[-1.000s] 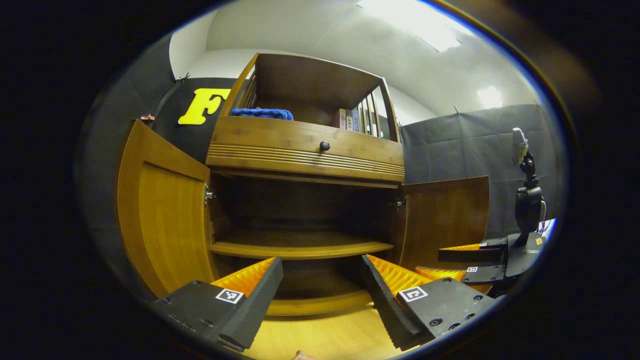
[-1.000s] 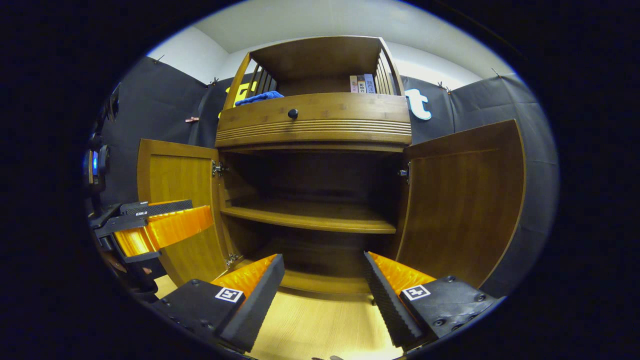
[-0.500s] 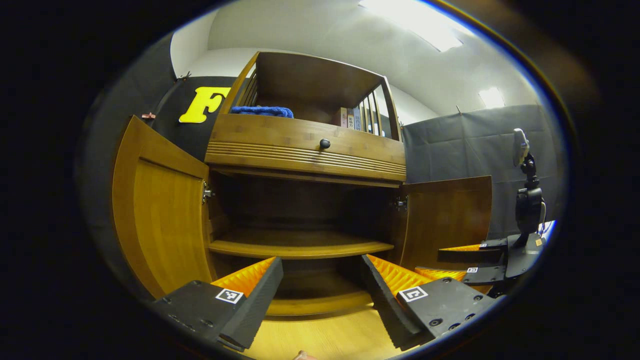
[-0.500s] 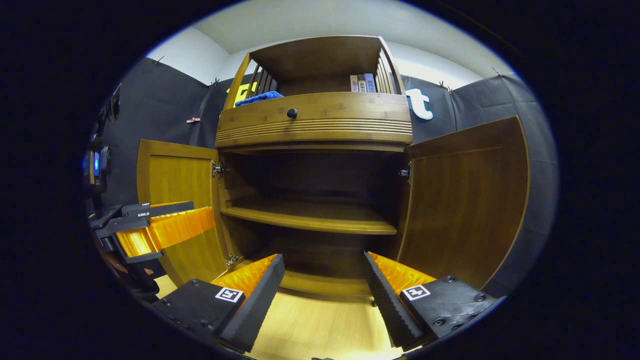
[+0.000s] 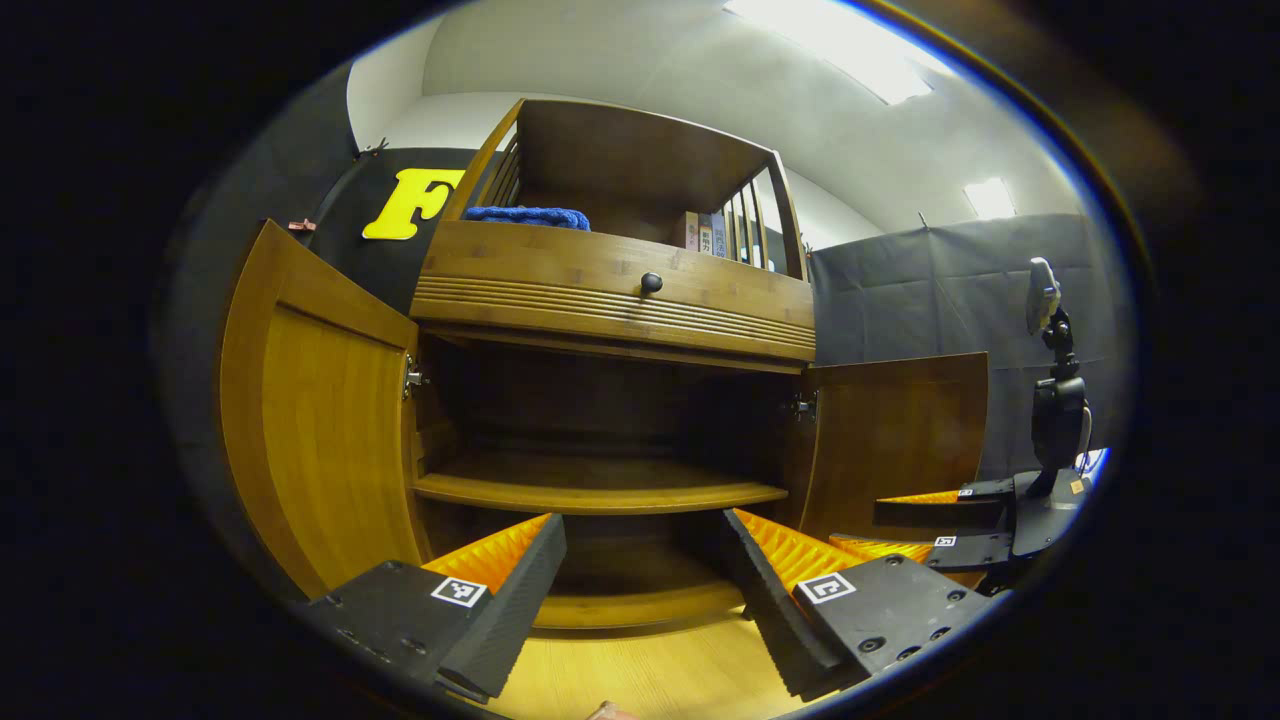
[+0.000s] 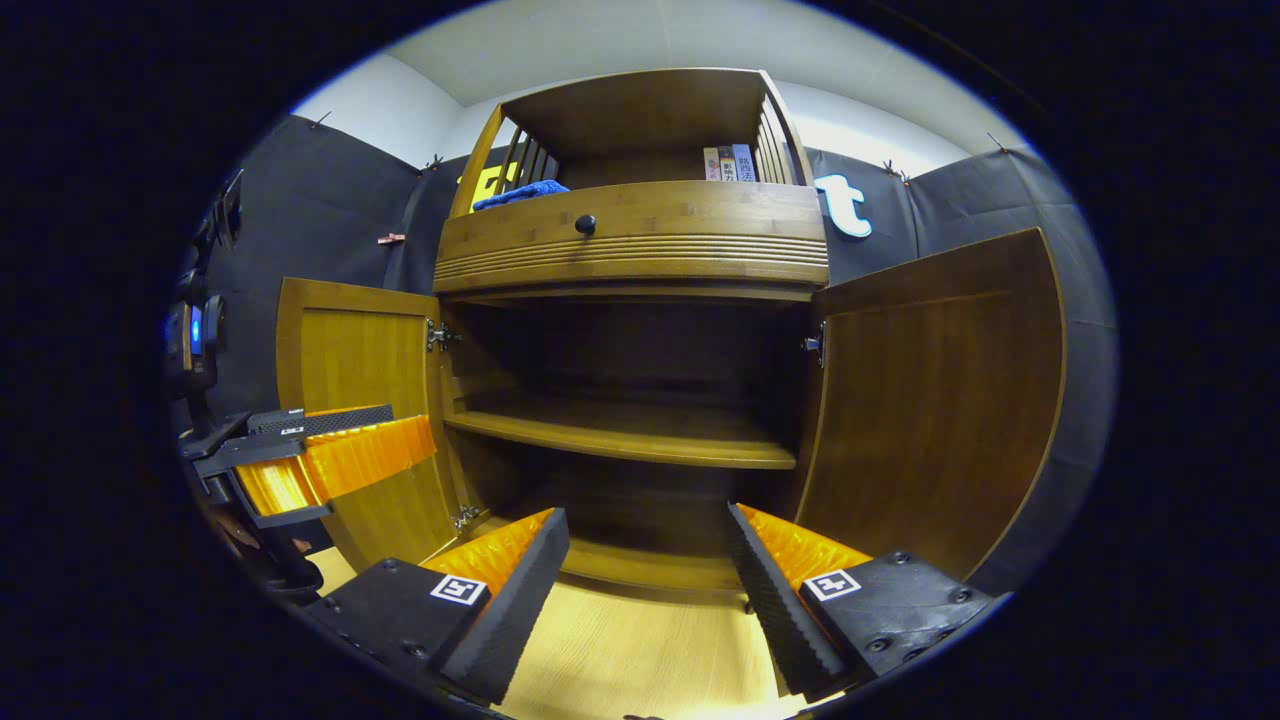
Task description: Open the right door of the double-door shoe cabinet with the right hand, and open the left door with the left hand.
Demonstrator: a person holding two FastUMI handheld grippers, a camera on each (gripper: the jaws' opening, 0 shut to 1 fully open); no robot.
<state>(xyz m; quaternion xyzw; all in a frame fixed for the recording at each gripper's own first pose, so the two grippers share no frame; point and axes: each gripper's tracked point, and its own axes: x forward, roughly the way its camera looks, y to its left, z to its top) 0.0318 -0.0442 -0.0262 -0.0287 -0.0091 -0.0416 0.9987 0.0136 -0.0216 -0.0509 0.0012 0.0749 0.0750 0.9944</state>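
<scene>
The shoe cabinet (image 6: 640, 330) stands upright against the booth wall, with both lower doors swung fully outward. The left door (image 5: 320, 440) hangs open on its hinge at the cabinet's left edge, its inner panel facing the opening. The right door (image 6: 930, 400) hangs open at the cabinet's right edge in the same manner. Between the doors, the interior shows one shelf (image 6: 620, 435) across the middle of the compartment.

Above the compartment, a drawer front carries a dark round knob (image 6: 586, 225). On the cabinet's top level, a blue cloth (image 5: 525, 215) lies toward the left side and several books (image 6: 727, 163) stand toward the right side.

The left gripper (image 5: 640, 570) is released, jaws spread wide, in front of the cabinet opening and touching nothing. The right gripper (image 6: 645, 565) is likewise released, jaws spread wide, in front of the opening and apart from both doors. Wooden flooring (image 6: 640, 650) lies in front of the cabinet.
</scene>
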